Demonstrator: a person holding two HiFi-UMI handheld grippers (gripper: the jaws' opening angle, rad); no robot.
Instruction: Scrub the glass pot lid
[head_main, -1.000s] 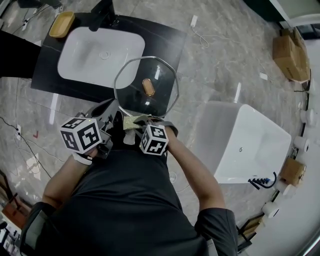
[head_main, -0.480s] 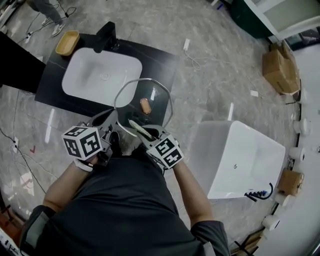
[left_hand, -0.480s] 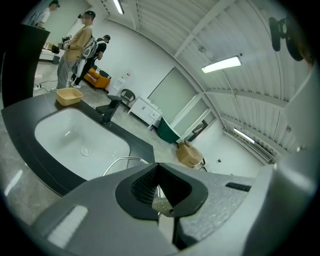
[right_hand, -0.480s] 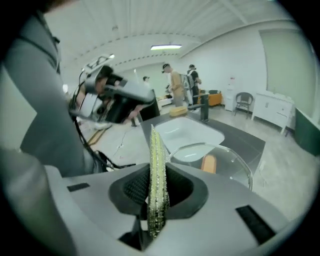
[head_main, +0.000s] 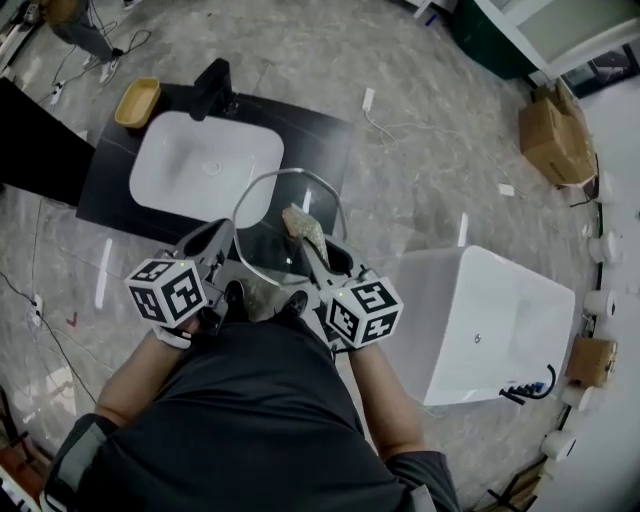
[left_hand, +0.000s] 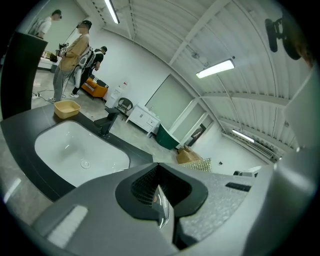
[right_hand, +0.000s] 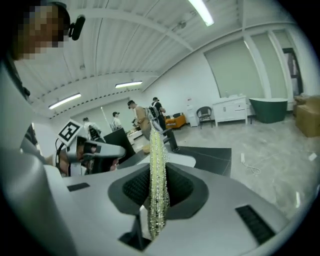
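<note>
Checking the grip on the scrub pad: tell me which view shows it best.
The right gripper view: the scrub pad stands edge-on, clamped between the fingers of the right gripper. The head view shows its broad face over the glass lid, but not the grip. The left gripper view shows only a glittery sliver of it.

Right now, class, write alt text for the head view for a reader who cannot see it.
Seen from above, a person grips a glass pot lid by its rim in the left gripper and holds a scrub pad over the glass with the right gripper. Below are a white sink in a dark counter and a white tub.
</note>
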